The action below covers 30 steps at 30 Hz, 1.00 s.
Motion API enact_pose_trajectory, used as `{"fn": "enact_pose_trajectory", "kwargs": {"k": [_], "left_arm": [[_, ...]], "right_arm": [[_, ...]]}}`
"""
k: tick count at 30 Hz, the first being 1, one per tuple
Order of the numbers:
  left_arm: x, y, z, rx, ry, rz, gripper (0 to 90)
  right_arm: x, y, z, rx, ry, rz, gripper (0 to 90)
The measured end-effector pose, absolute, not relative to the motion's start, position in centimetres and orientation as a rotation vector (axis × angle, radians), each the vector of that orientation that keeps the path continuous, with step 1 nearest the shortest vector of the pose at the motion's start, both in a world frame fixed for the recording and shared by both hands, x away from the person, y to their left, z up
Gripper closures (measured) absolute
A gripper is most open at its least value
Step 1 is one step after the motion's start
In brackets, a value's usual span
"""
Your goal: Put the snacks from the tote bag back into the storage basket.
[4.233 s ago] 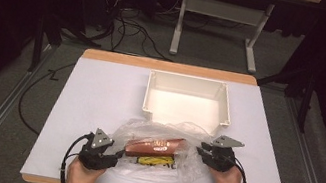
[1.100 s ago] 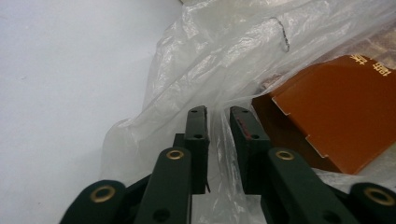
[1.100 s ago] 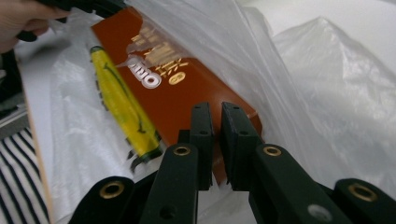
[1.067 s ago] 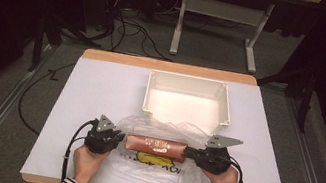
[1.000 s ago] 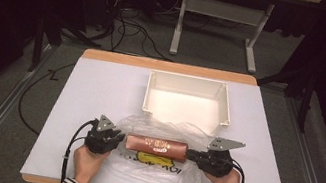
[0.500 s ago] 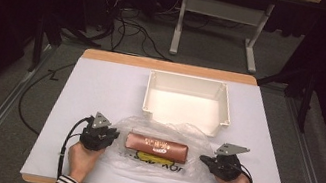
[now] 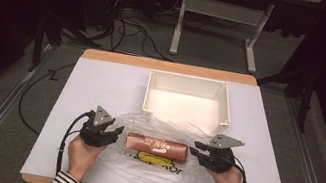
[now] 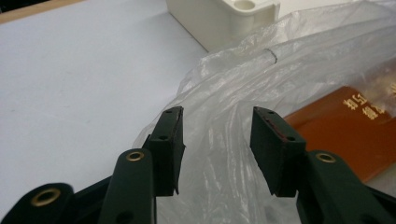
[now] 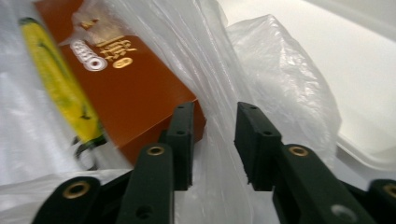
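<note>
Box (image 7: 157,146) in plastic bag (image 7: 147,167) (clear), between both tongs, jaws just parted, gripping nothing.

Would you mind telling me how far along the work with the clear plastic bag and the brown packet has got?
Done: the brown rectangular packet lies inside the clear plastic bag on the table. In hand: the left gripper and right gripper flank it, jaws just opened, film loose between them, nothing clamped. Left, probably: moving it into the white plastic bin, which holds nothing.
</note>
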<state>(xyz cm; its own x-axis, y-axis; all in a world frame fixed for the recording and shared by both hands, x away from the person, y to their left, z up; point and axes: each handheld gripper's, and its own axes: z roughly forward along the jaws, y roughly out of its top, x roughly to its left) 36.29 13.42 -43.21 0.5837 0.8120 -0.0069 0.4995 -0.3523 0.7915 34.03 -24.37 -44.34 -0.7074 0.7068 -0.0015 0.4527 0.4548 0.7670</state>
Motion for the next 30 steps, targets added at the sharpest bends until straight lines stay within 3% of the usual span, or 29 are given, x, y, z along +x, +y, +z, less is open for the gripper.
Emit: {"fn": "enact_pose_trajectory", "kwargs": {"k": [3,5,8,11,15,19,21,22,23,25,28,30], "left_arm": [[36.7,13.3,-43.7,2.017,1.06,0.496,52.2],[37.2,13.3,-44.0,2.003,1.075,0.477,52.3],[37.9,13.2,-44.4,2.011,1.068,0.435,67.7],[38.4,13.0,-45.1,2.045,1.086,0.479,81.4],[39.4,12.8,-46.4,2.102,1.111,0.482,83.7],[39.7,13.0,-47.5,2.137,1.151,0.465,80.9],[39.1,13.4,-46.9,2.15,1.174,0.484,72.2],[38.6,13.6,-46.4,2.139,1.175,0.495,60.7],[38.0,13.9,-45.9,2.115,1.169,0.502,60.7],[36.6,14.3,-44.7,2.061,1.158,0.524,51.9],[34.0,13.5,-42.6,2.014,1.078,0.641,49.6],[32.9,12.5,-41.3,1.985,1.016,0.631,49.4]], "right_arm": [[34.8,-24.1,-44.9,1.022,2.353,1.131,58.7],[35.2,-24.0,-45.0,1.052,2.334,1.138,59.7],[35.8,-24.1,-45.4,1.068,2.356,1.113,73.9],[36.5,-24.2,-46.6,1.091,2.407,1.048,87.2],[36.6,-24.3,-47.4,1.11,2.408,1.023,87.8],[36.6,-24.3,-47.6,1.107,2.407,0.988,85.4],[36.5,-24.4,-47.6,1.12,2.398,0.984,80.3],[36.4,-24.6,-47.7,1.126,2.398,1.003,77.8],[36.4,-24.6,-47.7,1.126,2.398,1.003,77.8],[36.3,-24.5,-47.8,1.122,2.381,1.013,76.5],[36.2,-24.5,-47.9,1.113,2.371,1.015,76.4],[36.1,-24.4,-48.0,1.119,2.363,1.021,76.4]]}}
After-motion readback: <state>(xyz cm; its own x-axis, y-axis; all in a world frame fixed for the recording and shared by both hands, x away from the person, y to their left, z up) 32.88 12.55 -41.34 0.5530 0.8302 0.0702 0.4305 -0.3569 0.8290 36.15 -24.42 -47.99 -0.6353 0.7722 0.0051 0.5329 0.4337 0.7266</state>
